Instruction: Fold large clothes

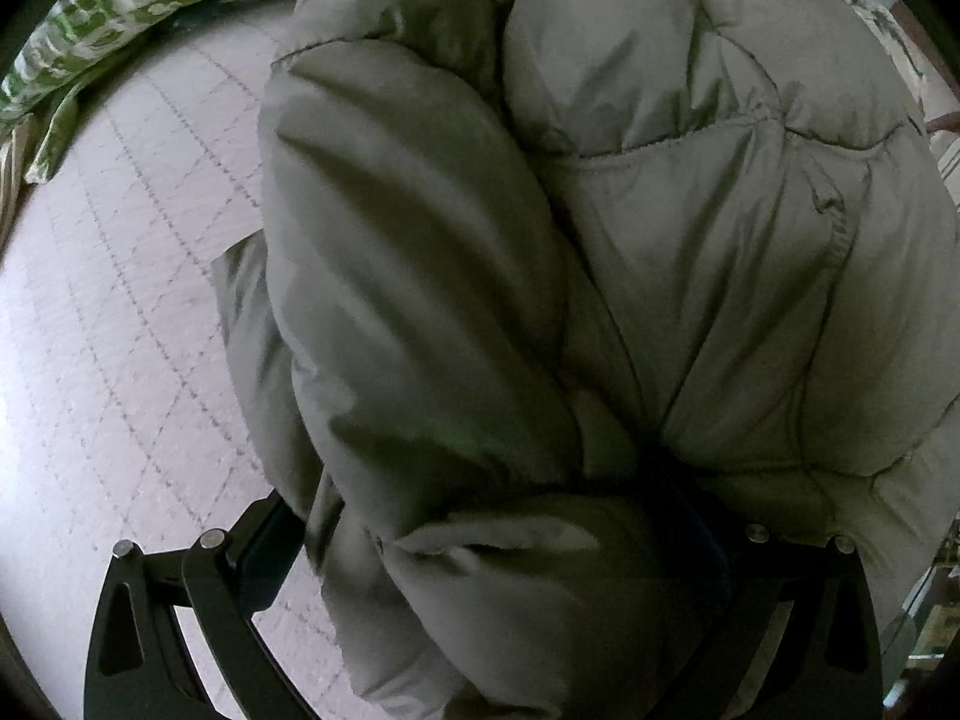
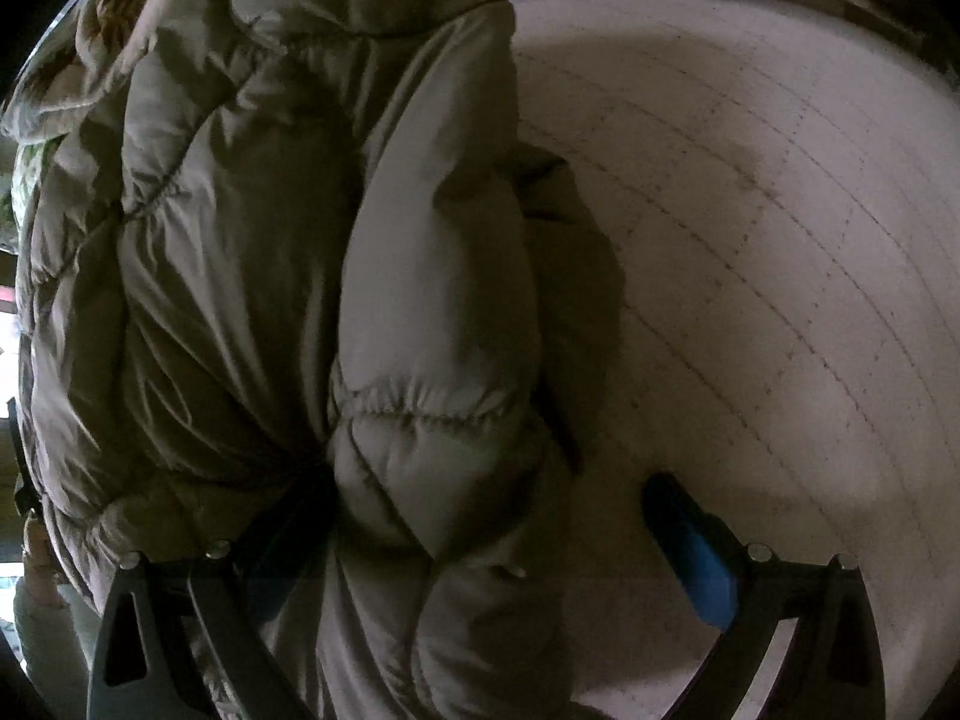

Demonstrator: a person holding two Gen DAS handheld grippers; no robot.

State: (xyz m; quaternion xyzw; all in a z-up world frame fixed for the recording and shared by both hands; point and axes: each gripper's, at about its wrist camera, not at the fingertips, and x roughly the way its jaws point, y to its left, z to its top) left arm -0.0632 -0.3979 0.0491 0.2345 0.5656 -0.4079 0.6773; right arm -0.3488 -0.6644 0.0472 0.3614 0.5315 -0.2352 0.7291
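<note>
— So, any containers here?
— I can make out none; just 1 grey puffer jacket lying bunched on the pale quilted bed cover, with 1 green-patterned pillow beyond the jacket's far left edge.
— And the grippers?
— 2. The left gripper reaches into the jacket's near hem, fingers spread wide with a thick roll of padding between them; whether they squeeze it, I cannot tell.
— The right one?
— The right gripper sits at the jacket's near right edge, fingers apart, a padded fold bulging between them. Its blue pad stands clear of the jacket, over bare cover.
</note>
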